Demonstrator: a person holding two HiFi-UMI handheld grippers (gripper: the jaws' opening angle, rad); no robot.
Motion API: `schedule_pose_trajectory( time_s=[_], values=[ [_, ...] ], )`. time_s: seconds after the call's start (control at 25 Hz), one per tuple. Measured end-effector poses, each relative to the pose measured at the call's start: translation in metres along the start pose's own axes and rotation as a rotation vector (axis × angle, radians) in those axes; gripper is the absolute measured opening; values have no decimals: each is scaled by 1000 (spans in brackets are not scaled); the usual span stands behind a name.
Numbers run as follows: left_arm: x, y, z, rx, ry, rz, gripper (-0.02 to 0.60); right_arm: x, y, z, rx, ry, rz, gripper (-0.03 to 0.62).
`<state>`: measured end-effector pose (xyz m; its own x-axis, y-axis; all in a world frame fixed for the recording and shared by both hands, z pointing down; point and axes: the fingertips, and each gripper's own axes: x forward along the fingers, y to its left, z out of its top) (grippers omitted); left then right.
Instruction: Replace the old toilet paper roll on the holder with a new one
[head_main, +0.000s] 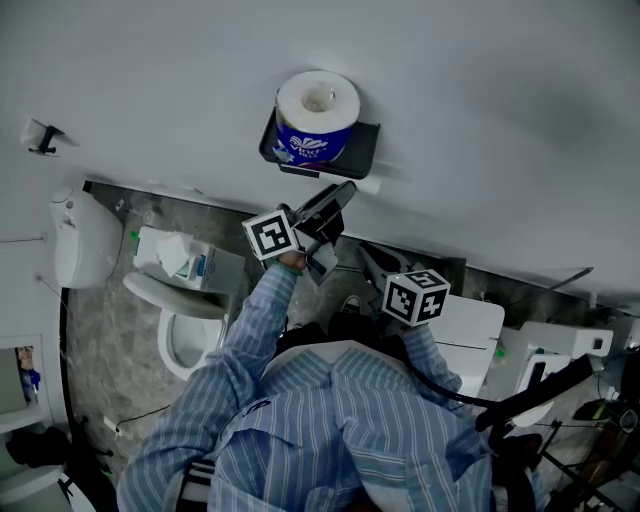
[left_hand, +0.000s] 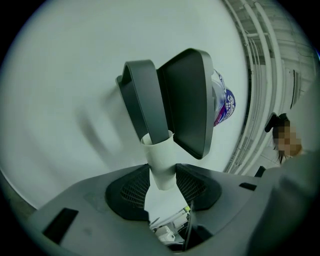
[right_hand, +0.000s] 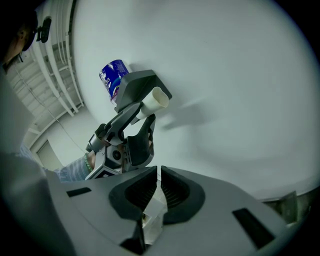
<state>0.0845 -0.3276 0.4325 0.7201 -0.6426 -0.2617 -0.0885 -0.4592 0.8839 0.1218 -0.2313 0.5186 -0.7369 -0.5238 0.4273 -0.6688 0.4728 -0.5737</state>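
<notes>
My right tongs (right_hand: 158, 170), at lower centre, are pressed together. My left tongs (left_hand: 161, 167) pinch the empty cardboard tube (left_hand: 159, 150), which sits on the arm of the holder (left_hand: 186, 100). Further up, the new roll (head_main: 317, 100) stands on the holder's shelf, at upper centre.

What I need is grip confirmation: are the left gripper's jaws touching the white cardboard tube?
Touching: the left gripper view shows the left gripper clamping the white cardboard tube.

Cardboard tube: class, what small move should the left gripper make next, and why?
Probably pull the tube straight off the holder arm: the left gripper's fingers pinch its near end, the far end is sleeved on the arm, and the new roll waits on top.
</notes>
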Motion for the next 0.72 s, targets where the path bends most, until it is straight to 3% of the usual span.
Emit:
schedule_pose_trajectory(
  time_s=[0.24,0.4,0.52,0.72],
  values=[
    [16,0,-27,-17,80,-13,166,-13,-7,-3,16,-21,-39,23],
    [24,-1,-40,12,126,-22,166,-23,-12,-2,31,-43,-64,23],
    [28,-2,-52,-23,142,-27,166,-30,-17,-6,41,-51,-77,23],
    [31,4,-64,46,177,-16,166,-42,-27,-11,52,-58,-101,23]
  ],
)
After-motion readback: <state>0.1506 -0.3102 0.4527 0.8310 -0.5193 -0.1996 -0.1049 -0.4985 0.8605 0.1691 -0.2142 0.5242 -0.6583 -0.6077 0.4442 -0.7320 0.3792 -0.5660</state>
